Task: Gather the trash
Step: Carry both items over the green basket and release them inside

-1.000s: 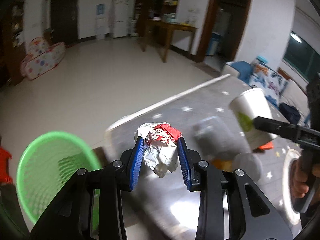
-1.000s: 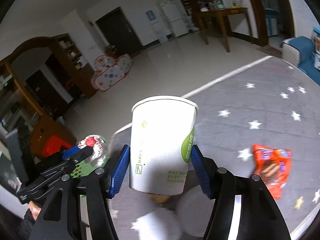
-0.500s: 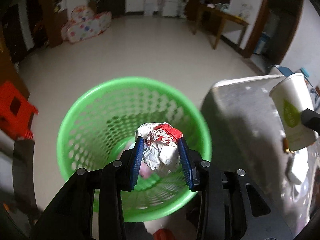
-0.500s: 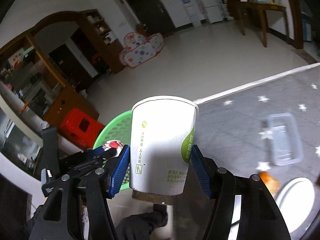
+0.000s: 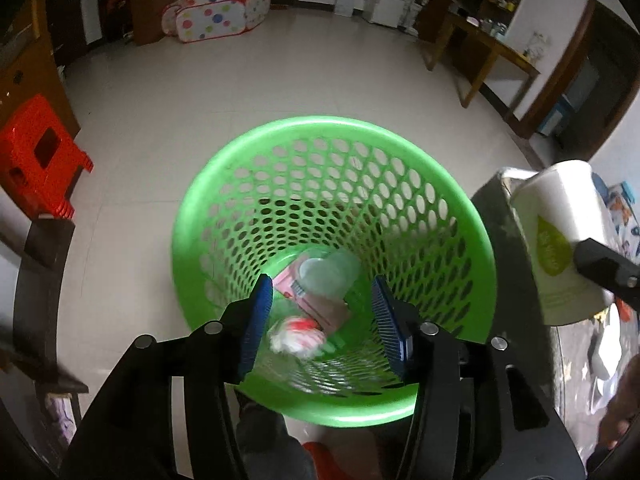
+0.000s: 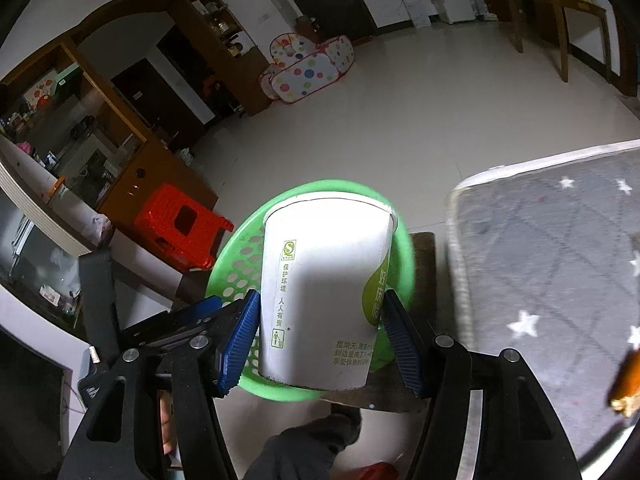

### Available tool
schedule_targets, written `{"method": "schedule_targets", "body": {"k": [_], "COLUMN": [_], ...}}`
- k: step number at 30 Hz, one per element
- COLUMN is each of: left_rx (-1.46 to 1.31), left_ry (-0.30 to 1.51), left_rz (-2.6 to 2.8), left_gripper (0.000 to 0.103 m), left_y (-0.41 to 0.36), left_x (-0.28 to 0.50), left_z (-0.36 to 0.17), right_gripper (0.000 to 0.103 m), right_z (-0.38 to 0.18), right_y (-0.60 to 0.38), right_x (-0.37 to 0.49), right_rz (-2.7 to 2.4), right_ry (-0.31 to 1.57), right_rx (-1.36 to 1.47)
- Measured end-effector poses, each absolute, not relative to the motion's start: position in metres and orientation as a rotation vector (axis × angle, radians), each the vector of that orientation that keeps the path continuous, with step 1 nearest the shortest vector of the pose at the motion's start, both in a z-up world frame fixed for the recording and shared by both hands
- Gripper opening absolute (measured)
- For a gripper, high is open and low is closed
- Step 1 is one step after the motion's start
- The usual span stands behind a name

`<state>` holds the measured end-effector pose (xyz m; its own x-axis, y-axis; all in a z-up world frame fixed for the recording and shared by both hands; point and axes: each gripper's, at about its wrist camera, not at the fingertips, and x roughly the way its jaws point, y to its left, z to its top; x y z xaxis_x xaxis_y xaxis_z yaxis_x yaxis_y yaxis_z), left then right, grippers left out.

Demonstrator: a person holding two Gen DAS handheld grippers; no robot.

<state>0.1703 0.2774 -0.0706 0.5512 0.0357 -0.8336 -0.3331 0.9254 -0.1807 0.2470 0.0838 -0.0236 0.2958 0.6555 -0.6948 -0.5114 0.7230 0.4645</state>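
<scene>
Nearest the left wrist camera, the left gripper (image 5: pixel 322 320) hangs over the basket with its blue-padded jaws spread and nothing between them. Below the gap, a crumpled white-and-red paper wad (image 5: pixel 296 336) shows blurred inside the green perforated plastic waste basket (image 5: pixel 460 216), over a pink packet (image 5: pixel 320 300) and a clear plastic lid (image 5: pixel 324 272) at the bottom. In the right wrist view, the right gripper (image 6: pixel 320 336) clamps a white paper cup with green print (image 6: pixel 324 292) upright, with the basket rim showing behind and below it. To its right lies the grey star-patterned table cover (image 6: pixel 552 264); beyond, a red plastic stool (image 6: pixel 180 228) stands on the pale floor.

The risk, as I judge it, is the cup: if it is let go while off the opening's centre, it could strike the rim and bounce out, or knock against the left gripper hanging there.

Half a second ago the left jaws gripped the wad; now they are apart and it is in the basket. The cup has moved closer over the basket.
</scene>
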Motion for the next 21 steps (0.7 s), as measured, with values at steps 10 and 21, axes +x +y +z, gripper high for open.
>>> {"method": "schedule_targets", "body": {"k": [10, 21], "left_rx": [-0.388, -0.361], "left_ry": [0.949, 0.923], "left_rz": [0.254, 0.200], "left_gripper": [0.051, 0.066], "left_y": [0.298, 0.262], "left_x": [0.152, 0.160], "left_z": [-0.073, -0.057], "right_gripper": [0.073, 0.073], "right_z": [-0.039, -0.002], "right_y": [0.110, 0.029], "right_x": [0.246, 0.244], "right_rz": [0.820, 0.734], "right_ry": [1.046, 0.970], "right_rx": [0.176, 0.168]}}
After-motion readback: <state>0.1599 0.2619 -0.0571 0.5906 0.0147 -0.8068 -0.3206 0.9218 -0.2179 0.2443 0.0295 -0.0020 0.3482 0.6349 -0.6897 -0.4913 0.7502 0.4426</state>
